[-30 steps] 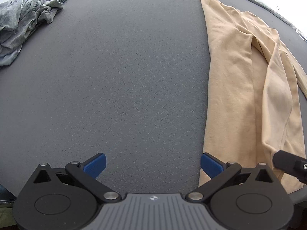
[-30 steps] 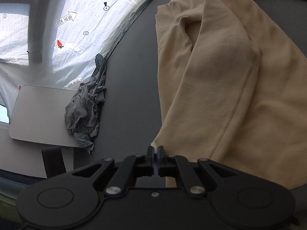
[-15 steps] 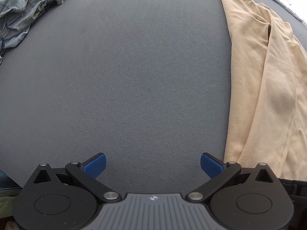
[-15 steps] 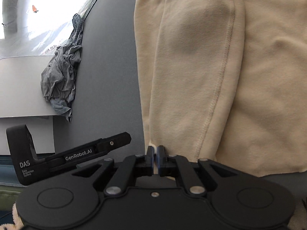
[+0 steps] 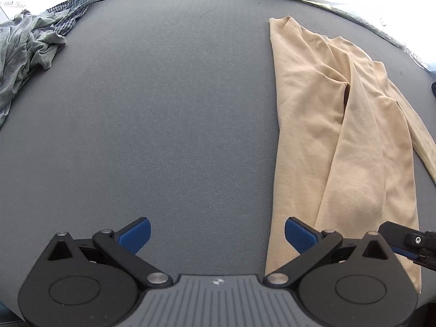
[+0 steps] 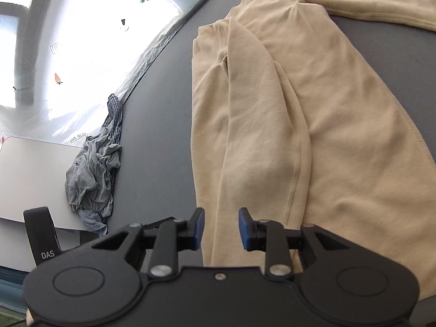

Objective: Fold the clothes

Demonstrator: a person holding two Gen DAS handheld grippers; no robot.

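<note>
A beige long-sleeved top (image 5: pixel 340 136) (image 6: pixel 286 136) lies folded lengthwise on the grey table (image 5: pixel 163 109), with one sleeve laid over its body. My left gripper (image 5: pixel 217 235) is wide open over bare table, just left of the top's near hem. My right gripper (image 6: pixel 220 230) is open with its blue pads apart over the top's near left corner, holding nothing. Part of the right gripper (image 5: pixel 408 242) shows at the lower right of the left wrist view.
A crumpled grey garment (image 5: pixel 24 51) (image 6: pixel 90 174) with a checked cloth (image 5: pixel 79 8) lies at the table's far left edge. A pale flat board (image 6: pixel 30 179) and white printed sheeting (image 6: pixel 90 41) lie beyond the table (image 6: pixel 158 114).
My right gripper was shut on the top's hem corner; it has opened and let the cloth go. Both grippers have drawn back, so more of the top shows.
</note>
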